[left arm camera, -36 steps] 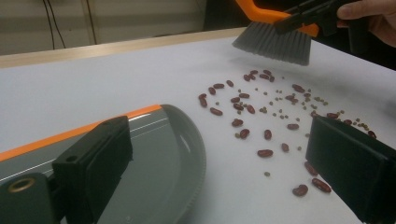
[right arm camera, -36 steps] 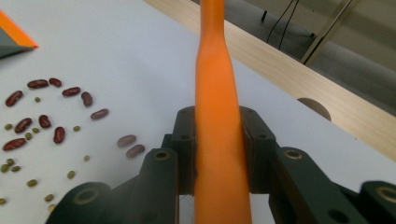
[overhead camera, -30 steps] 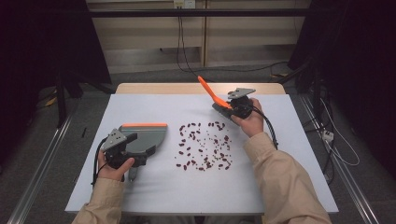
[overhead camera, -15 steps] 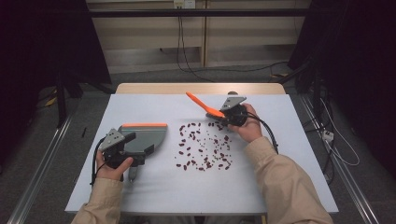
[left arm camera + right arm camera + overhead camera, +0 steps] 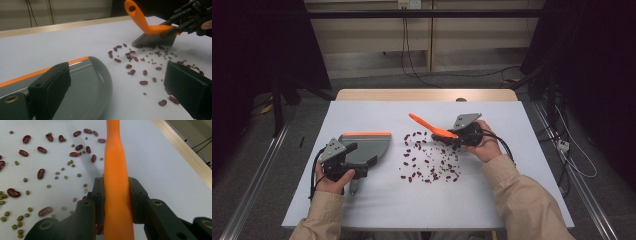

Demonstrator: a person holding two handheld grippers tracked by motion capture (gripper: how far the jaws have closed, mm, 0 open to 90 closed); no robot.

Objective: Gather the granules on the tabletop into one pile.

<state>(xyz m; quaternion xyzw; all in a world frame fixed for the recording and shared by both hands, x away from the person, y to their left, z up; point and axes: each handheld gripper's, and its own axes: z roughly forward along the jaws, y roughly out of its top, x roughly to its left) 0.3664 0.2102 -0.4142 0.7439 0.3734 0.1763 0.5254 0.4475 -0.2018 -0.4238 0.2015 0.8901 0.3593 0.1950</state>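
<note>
High view shows my right hand-held gripper pinching the orange brush by its handle, bristles down at the far right edge of the beans scattered mid-bench. My left hand-held gripper sits at the dustpan, well left of the spill; I cannot tell whether its jaws are pressed on the handle, though the left gripper view shows them standing apart. I judge the step in hand to be sweeping. To do it well I'd keep the bristles flat on the bench, draw short strokes leftward, and bring the pan's lip close so the small green beans don't roll past.
</note>
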